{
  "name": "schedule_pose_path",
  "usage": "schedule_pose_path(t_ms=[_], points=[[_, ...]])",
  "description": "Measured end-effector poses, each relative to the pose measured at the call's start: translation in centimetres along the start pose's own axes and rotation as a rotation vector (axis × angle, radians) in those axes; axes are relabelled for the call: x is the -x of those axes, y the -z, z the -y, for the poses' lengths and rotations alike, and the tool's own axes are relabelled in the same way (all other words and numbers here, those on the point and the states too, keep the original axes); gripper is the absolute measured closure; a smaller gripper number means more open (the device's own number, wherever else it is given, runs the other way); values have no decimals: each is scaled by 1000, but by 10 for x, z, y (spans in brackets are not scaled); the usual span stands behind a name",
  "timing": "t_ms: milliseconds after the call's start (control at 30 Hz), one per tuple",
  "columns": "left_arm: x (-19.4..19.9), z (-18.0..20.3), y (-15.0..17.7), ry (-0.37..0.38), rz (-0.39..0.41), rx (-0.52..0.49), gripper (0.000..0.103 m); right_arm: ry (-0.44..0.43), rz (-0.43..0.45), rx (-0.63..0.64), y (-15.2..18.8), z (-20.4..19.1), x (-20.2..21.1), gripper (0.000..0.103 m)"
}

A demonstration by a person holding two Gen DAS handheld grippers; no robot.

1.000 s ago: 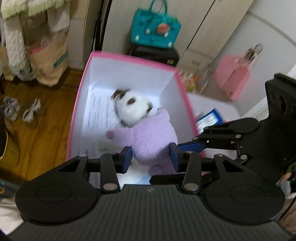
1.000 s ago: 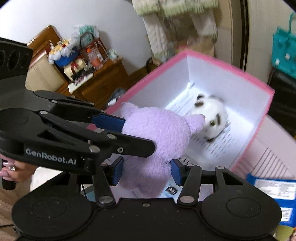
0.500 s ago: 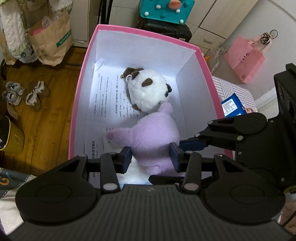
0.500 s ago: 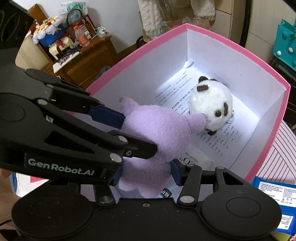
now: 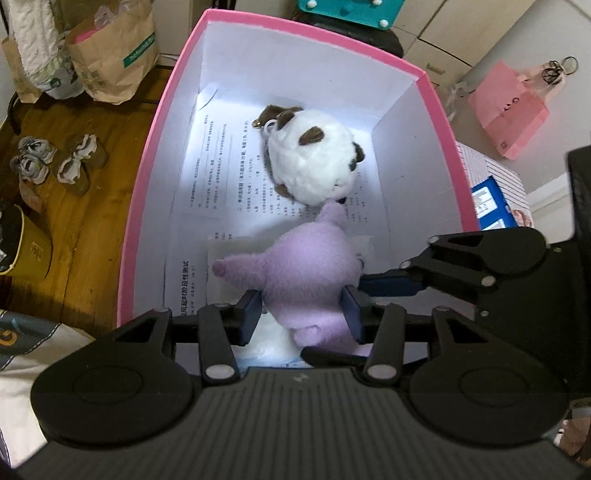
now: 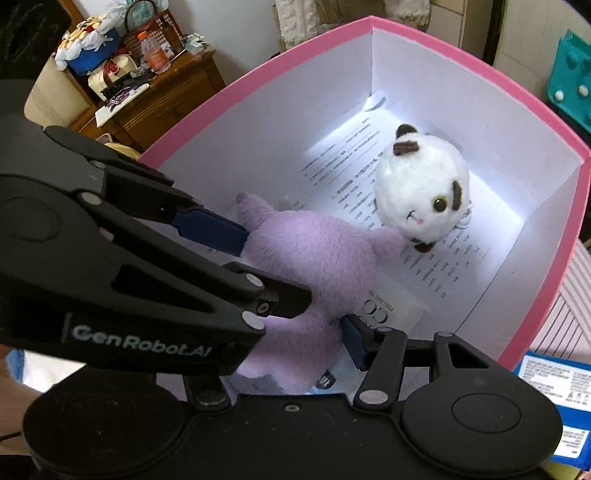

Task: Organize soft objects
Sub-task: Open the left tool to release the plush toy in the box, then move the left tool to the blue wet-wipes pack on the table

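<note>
A purple plush toy point(image 5: 306, 273) sits low inside the pink box point(image 5: 147, 206), over printed paper sheets point(image 5: 221, 177) on its floor. One of its ears touches a round white plush point(image 5: 314, 166) with brown patches that lies further in. My left gripper point(image 5: 301, 314) has the purple toy's lower body between its blue pads; its jaws are opening, though both pads still touch the fur. My right gripper point(image 6: 291, 343) holds the same toy from the other side, and its left finger is hidden behind the left gripper point(image 6: 269, 269).
Beside the box's right wall lie a striped surface point(image 6: 561, 332) and a blue carton point(image 5: 487, 199). Paper bags point(image 5: 110, 55) and small shoes point(image 5: 55, 162) sit on the wooden floor to the left. A pink bag point(image 5: 513, 110), a teal bag point(image 5: 351, 11) and a wooden cabinet point(image 6: 166, 107) stand around.
Both grippers have sunk into the box with the purple toy, which now touches the white plush. The left pads stand slightly wider apart.
</note>
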State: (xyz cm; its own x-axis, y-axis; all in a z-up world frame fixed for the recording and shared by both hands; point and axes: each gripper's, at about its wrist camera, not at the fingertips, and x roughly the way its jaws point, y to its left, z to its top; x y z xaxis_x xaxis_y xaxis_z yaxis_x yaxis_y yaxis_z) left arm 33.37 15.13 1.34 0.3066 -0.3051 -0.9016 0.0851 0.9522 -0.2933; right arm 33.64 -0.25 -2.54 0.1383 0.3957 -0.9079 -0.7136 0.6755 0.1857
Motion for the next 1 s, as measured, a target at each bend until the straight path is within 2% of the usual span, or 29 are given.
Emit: schedule_pose_path(t_ms=[200,367,500,767,1000], points=[[13,4,6,-22,40,-27,51,37,99,37,10,-7,28,38],[46,8,16,-18,102,-22,46,15,231,36,33,-7,76,38],[75,18,24,12,157,-15,45,33,320,55,49,-10,112,38],[115,56,49,33,246,-112,44,62,388,71,82,-16,162,37],[137,99,71,6,338,-235,41,116,471,68,117,-5,201,36]])
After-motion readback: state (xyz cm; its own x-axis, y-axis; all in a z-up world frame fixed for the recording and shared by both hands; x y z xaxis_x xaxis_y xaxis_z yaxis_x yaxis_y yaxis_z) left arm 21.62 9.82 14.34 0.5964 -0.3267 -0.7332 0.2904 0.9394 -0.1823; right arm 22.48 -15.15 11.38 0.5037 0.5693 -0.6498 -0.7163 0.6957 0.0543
